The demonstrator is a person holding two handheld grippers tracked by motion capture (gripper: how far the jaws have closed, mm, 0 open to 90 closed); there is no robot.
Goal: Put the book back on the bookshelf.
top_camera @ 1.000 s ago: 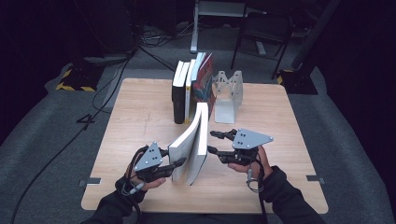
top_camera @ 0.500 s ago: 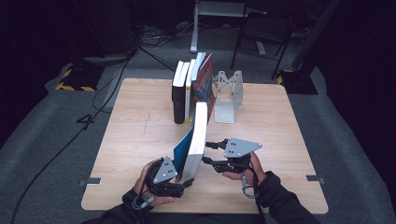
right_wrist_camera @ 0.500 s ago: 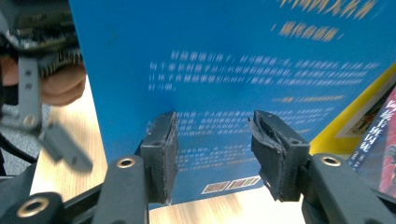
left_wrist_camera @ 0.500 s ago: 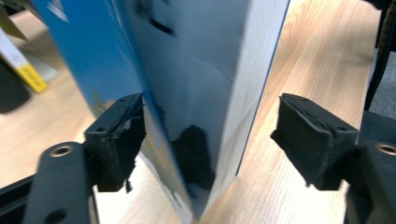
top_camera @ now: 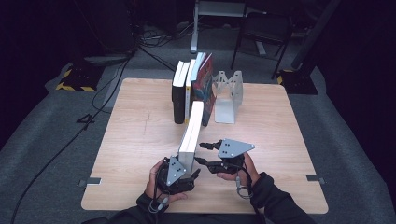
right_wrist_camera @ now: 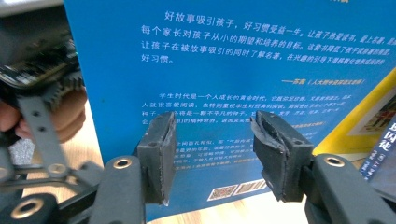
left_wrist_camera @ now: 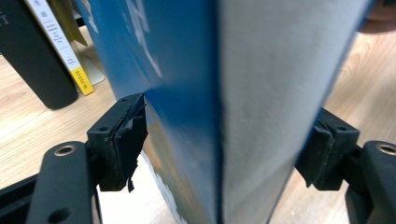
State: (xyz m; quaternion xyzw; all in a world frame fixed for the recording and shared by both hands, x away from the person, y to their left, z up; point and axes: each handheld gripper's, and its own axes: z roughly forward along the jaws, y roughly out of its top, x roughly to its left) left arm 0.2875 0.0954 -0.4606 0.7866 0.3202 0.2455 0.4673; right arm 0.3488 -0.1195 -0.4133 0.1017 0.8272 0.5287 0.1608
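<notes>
A blue book (top_camera: 192,133) stands on edge on the wooden table (top_camera: 130,140), running from just short of the near edge, about midway along it, back toward the row of books at the far edge. Its white page block faces up in the high view, and it looks close to upright.

The left gripper (top_camera: 180,172) sits at the near end of that book. In the left gripper view its two black jaws stand on either side of the volume, one pad (left_wrist_camera: 125,140) pressed against the blue cover and the other against the opposite face, so the claw is clamped on the blue book (left_wrist_camera: 224,93).

The right gripper (top_camera: 208,154) is just beside the book, on its right flank. In the right gripper view its jaws stand apart with a clear gap between the pads, pointing straight at the back cover (right_wrist_camera: 261,84) with its white printed text. They grip nothing; whether the tips touch the cover I cannot tell. The person's other hand (right_wrist_camera: 65,116) shows at the left of that view.

At the far edge of the table a black book (top_camera: 179,95) and several others stand upright in a row, with a red-covered book (top_camera: 206,86) leaning at the right end. A grey metal bookend (top_camera: 229,95) stands just beside them, apart from the red cover.
</notes>
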